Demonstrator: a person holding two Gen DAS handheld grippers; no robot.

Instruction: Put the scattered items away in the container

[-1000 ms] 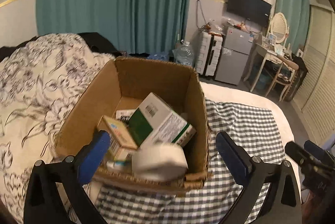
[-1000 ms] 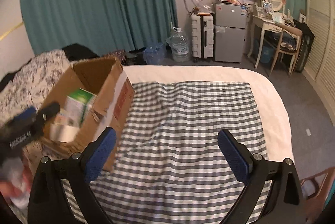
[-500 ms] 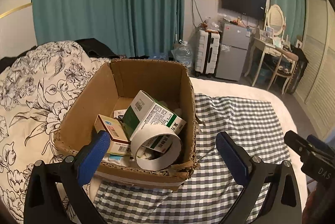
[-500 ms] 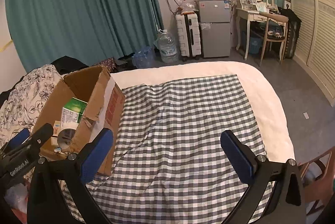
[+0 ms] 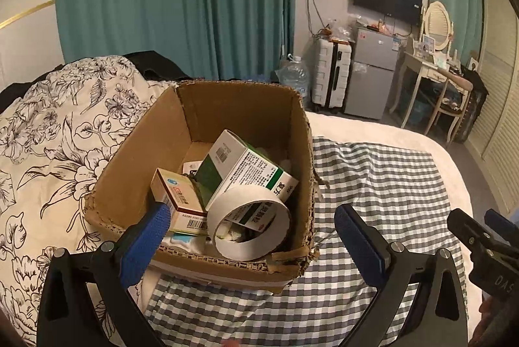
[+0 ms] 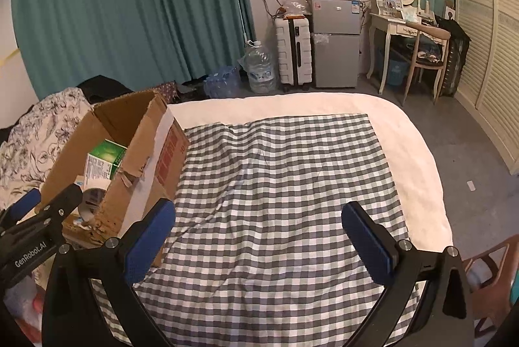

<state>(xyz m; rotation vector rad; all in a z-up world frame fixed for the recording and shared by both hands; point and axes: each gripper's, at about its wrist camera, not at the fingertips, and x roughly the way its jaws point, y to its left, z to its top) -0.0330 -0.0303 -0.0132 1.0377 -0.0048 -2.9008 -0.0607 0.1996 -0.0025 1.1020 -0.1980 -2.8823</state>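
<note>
Brown cardboard box (image 5: 207,133) on bed holds white tape roll (image 5: 251,222), green-white carton (image 5: 246,172), small orange-white carton (image 5: 180,197). Left tongs (image 5: 251,245) apart, empty. Right tongs (image 6: 258,236) apart, empty, over grey-white checked cloth (image 6: 285,185).

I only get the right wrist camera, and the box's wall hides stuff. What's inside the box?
Observer: A white tape roll stands on its edge against the near wall of the box.
Operator: Anything else in there?
Observer: A small orange carton leans against the green carton, left of the roll.
Operator: Is the other gripper holding something?
Observer: No, the left gripper is open and empty, at the box's near edge.
</note>
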